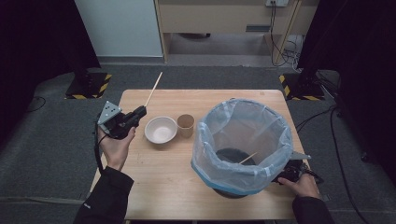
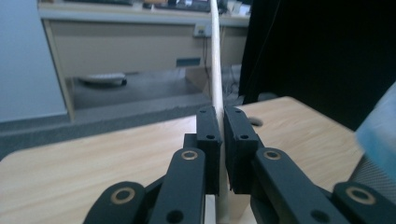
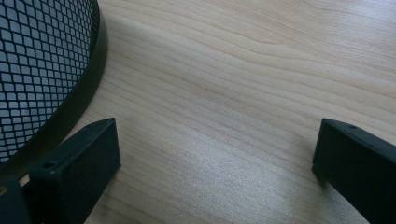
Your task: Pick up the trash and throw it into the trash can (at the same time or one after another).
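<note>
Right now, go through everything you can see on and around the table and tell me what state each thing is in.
left gripper: shut on the wooden stick, raised above the table
wooden stick: held, pointing up and away
right gripper: open, holding nothing, low by the bin's base
mesh bin: upright, lined with a bag
bag: open, a second stick lies inside
white bowl: upright, looks empty
paper cup: upright
</note>
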`<action>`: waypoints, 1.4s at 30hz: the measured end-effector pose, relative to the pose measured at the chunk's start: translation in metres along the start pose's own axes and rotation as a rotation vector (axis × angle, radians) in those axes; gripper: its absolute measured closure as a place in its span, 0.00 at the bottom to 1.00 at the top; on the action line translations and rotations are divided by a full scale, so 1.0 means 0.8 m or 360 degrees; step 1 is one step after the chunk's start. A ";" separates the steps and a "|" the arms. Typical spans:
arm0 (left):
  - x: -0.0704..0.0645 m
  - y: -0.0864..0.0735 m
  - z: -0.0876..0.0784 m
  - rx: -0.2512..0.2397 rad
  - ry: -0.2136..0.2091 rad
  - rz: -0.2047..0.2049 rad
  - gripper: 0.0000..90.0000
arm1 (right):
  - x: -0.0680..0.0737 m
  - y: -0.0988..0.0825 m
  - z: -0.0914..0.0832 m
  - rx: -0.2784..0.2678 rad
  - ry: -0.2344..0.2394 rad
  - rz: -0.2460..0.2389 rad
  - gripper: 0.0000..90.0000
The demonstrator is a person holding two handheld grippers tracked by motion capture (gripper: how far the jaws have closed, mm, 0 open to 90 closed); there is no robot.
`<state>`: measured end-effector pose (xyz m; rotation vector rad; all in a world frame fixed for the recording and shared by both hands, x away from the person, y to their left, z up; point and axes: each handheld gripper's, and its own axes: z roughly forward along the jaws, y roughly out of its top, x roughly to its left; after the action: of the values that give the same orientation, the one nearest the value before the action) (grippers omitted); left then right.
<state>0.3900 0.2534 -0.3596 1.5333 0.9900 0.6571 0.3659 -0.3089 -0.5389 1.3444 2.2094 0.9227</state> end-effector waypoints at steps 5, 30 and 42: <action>-0.009 0.020 -0.019 -0.0111 -0.0043 0.0015 0.95 | 0.000 0.000 0.000 0.0000 0.0000 0.0000 0.01; -0.069 0.063 -0.059 -0.0374 -0.0250 0.0158 0.95 | 0.000 0.000 0.000 0.0001 0.0000 0.0000 0.01; -0.094 0.071 -0.067 -0.0425 -0.0371 0.0175 0.95 | 0.000 0.000 0.000 0.0001 0.0000 0.0000 0.01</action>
<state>0.3213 0.2147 -0.2849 1.3968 0.6199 0.6429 0.3659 -0.3089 -0.5389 1.3443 2.2097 0.9220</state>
